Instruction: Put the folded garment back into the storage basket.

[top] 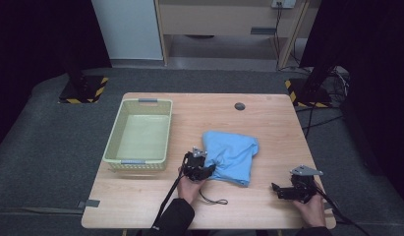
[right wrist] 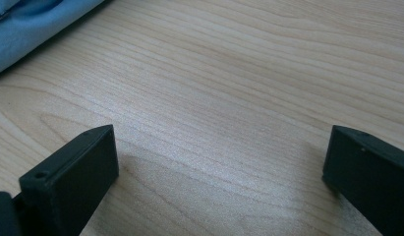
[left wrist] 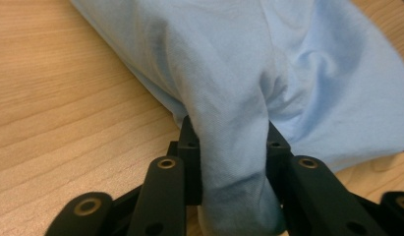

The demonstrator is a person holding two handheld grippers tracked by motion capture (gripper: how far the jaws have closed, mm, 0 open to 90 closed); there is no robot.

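Observation:
A folded light-blue cloth lies near the middle of the wooden table. My left gripper is at the cloth's near-left corner, and a hand holds it from below. In the left gripper view the cloth is bunched into a ridge between the two black jaws, and my left gripper is shut on that fold. My right gripper rests low over bare wood near the table's front right, apart from the cloth. Its jaws stand wide in the right gripper view, where my right gripper is open with nothing between them. The cloth's edge shows at the upper left there.
A pale green plastic basket stands on the table's left side, with nothing in it. A small dark round disc sits near the far edge. A thin black cord loops on the wood by the left hand. Grey carpet surrounds the table.

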